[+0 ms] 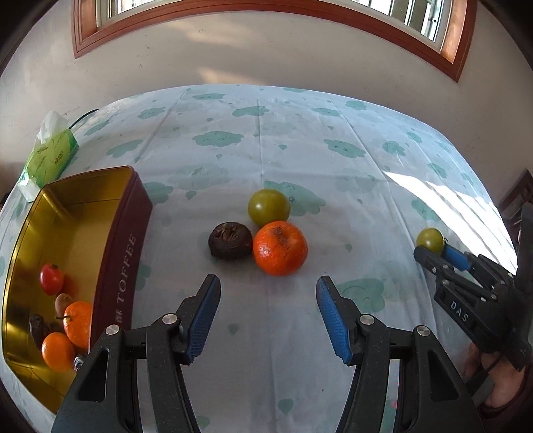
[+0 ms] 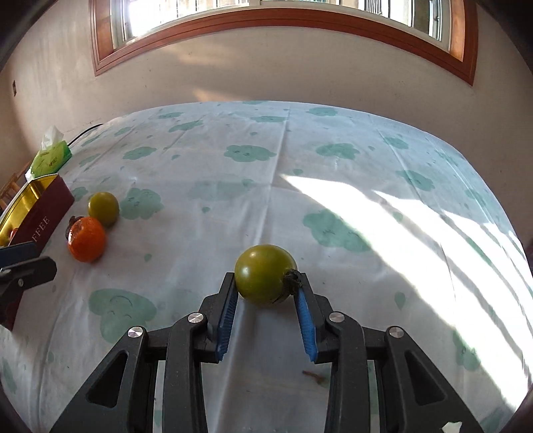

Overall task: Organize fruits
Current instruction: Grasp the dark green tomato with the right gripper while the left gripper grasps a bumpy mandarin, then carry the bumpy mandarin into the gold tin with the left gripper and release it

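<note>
My right gripper (image 2: 266,286) pinches a round green tomato (image 2: 265,278) above the cloud-printed white tablecloth (image 2: 299,186), sunlit beneath the wood-framed window (image 2: 266,20); my left gripper (image 1: 268,293) gapes empty.

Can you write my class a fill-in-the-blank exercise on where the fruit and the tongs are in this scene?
1. The right tongs are closed on a green ____.
2. The left tongs are open and hold ____.
3. The tin stands to the ____ of the loose orange.
4. The dark shrivelled fruit lies on the ____, outside the tin.

Missing words: tomato; nothing; left; tablecloth
</note>
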{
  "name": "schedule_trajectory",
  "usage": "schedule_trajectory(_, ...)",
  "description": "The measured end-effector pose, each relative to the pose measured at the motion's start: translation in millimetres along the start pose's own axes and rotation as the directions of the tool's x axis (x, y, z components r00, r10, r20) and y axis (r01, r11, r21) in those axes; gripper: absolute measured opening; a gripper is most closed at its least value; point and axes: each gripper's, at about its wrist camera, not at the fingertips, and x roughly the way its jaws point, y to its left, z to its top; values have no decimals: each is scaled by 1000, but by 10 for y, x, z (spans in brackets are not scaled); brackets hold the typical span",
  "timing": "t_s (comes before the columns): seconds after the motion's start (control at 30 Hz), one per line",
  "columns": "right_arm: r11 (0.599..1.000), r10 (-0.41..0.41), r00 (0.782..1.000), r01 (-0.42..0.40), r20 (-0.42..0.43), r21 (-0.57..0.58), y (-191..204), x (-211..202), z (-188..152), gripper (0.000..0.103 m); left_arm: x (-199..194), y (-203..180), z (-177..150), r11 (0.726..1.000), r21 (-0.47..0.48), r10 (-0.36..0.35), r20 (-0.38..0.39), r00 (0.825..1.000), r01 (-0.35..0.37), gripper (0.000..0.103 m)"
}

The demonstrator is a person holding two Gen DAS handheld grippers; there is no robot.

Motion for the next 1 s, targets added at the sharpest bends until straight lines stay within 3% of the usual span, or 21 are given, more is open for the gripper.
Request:
schedule_trajectory(0.33,1000,16,1000,-16,-8,17,-25,14,-11,33,319,-137,177,999,-8,38,-28,999,-38,58)
schedule_trajectory(0.43,1000,15,1000,-15,-8,16,-23,12,-14,34,366,-168,182,998,6,69,-28,997,-69,43)
schedule_trajectory(0.47,1000,14,1000,-14,-8,16,-23,11,-15,34,365,-171,179,997,11,72,-27,997,-72,43)
schedule_trajectory(1.0,1000,-9,1000,9,-12,-3,25,19,-20,34,-43,25,-154,999,-18,28,-44,999,-29,42)
